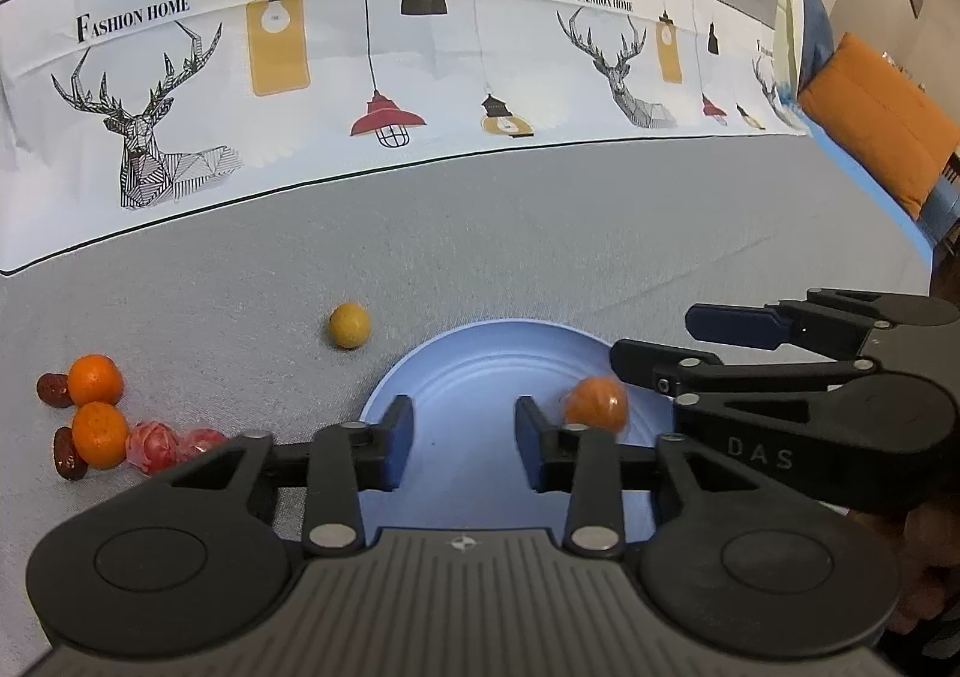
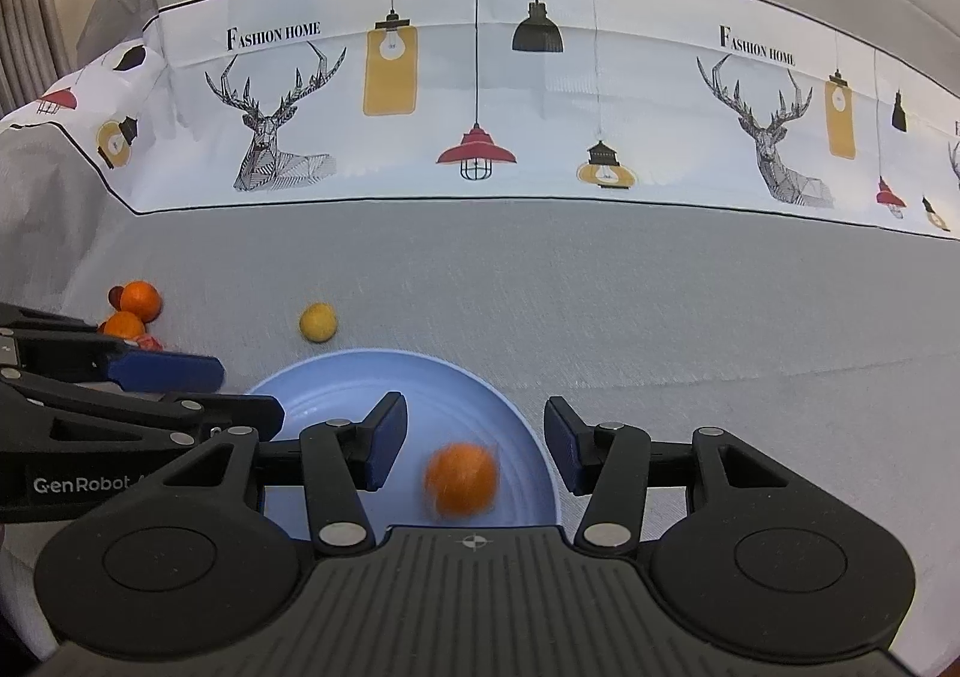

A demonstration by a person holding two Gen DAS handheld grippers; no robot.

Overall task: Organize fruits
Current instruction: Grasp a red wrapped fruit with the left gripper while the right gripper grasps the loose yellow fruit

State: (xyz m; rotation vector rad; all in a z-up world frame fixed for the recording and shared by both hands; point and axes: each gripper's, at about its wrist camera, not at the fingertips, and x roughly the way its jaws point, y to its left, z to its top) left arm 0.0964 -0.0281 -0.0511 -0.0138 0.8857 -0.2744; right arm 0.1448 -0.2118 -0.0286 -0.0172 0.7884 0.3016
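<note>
Right claw hangs open over the blue plate, gripping nothing; the blurry orange looks dropped in for sorting.

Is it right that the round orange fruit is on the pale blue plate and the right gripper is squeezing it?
Not quite. The round orange fruit is on the pale blue plate, but the right gripper is not squeezing it: the right wrist view shows its jaws open, pads clear of the blurred fruit.
</note>
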